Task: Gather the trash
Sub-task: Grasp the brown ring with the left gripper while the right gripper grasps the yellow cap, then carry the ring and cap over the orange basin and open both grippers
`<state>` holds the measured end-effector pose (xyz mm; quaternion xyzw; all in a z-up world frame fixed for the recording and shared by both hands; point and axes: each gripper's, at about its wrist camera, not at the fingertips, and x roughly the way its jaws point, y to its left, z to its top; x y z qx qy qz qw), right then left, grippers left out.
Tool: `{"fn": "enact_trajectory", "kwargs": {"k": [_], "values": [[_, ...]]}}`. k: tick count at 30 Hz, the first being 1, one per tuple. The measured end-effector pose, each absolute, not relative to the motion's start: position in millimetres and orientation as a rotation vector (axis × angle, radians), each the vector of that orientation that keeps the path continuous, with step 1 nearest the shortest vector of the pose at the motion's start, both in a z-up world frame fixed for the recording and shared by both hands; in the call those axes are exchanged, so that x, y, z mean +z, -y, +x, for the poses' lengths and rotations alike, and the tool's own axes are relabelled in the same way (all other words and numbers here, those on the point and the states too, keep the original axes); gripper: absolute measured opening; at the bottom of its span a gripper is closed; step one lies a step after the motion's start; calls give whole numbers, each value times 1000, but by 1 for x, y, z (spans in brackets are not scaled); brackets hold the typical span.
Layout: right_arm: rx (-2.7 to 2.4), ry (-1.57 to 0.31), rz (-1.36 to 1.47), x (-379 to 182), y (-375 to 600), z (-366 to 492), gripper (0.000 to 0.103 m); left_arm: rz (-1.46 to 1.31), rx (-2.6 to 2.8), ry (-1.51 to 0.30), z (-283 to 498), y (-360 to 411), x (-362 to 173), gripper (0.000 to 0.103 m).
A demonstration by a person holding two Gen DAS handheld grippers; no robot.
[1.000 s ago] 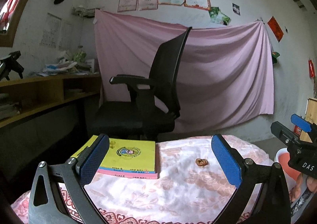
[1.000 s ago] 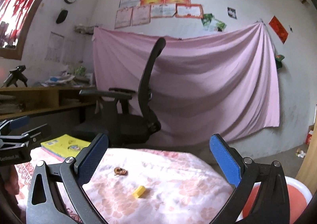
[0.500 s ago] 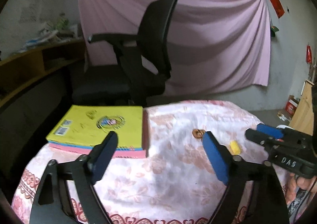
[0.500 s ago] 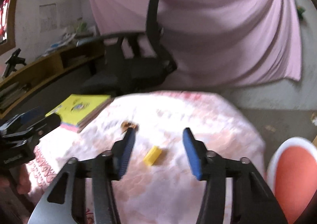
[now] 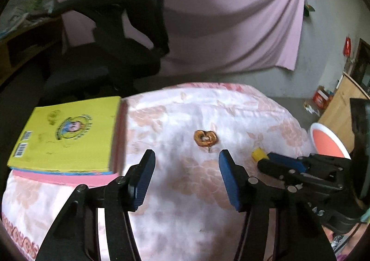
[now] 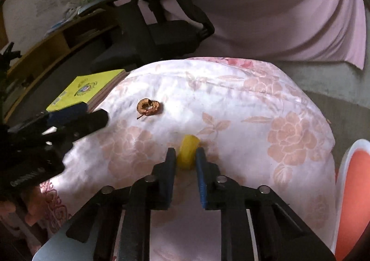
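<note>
Right wrist: R gripper [image 6: 185,164] pinching yellow scrap [image 6: 187,154], seemingly touching, L gripper [image 5: 185,168] half-open.

the near end of the small yellow block [image 6: 187,154] is hidden between the blue pads [image 6: 200,175] of the right gripper [image 6: 185,157], so contact cannot be confirmed. in the left wrist view only the block's tip shows. the round orange bin with white rim [image 6: 353,196] is cut off by the edge. the black office chair [image 5: 120,36] is blurred.
</note>
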<state>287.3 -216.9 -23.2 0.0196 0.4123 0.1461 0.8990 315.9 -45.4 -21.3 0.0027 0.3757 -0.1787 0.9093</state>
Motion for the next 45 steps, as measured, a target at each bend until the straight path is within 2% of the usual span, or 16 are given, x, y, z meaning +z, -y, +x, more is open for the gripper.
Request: {"fn": "enact_trajectory", "kwargs": {"k": [14, 16, 21, 27, 36, 45], "values": [[269, -815, 129, -17, 248, 284, 13, 75, -409, -880, 357, 74, -38, 49], [270, -813, 133, -17, 250, 284, 13, 95, -401, -888, 360, 77, -41, 45], [265, -799, 117, -15, 248, 282, 13, 130, -377, -886, 361, 83, -43, 25], [263, -768, 130, -12, 252, 277, 13, 111, -388, -867, 353, 79, -42, 25], [272, -603, 131, 7, 257, 250, 13, 18, -339, -653, 295, 55, -8, 25], [285, -393, 154, 32, 271, 206, 13, 31, -326, -475, 246, 66, 38, 25]]}}
